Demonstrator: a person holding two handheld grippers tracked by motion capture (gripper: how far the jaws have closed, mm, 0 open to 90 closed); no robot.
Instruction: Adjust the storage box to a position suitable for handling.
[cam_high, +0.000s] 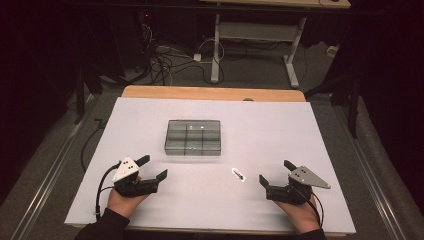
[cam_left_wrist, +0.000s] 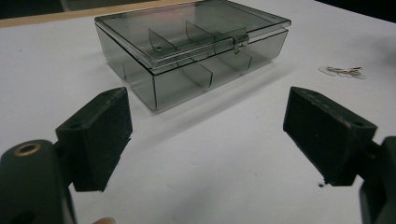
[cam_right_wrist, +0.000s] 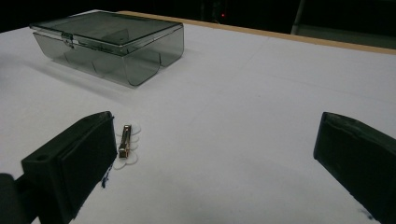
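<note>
A smoky clear plastic box (cam_high: 193, 137) with inner dividers and a shut, latched lid sits at the middle of the white table cover; it also appears as the box (cam_left_wrist: 187, 46) and the box (cam_right_wrist: 112, 42). A small gold clip on clear round tabs (cam_high: 239, 174) lies to the box's front right, seen as the clip (cam_right_wrist: 125, 141) and the clip (cam_left_wrist: 344, 71). My left gripper (cam_high: 152, 167) rests open at the front left, jaws wide apart and empty. My right gripper (cam_high: 276, 171) rests open at the front right, with the clip just off its left jaw.
The white cover (cam_high: 300, 135) lies over a wooden table whose far edge (cam_high: 210, 92) shows. Beyond it stand a desk frame (cam_high: 260, 35) and tangled cables (cam_high: 165, 60) on the floor. Bare cover lies all around the box.
</note>
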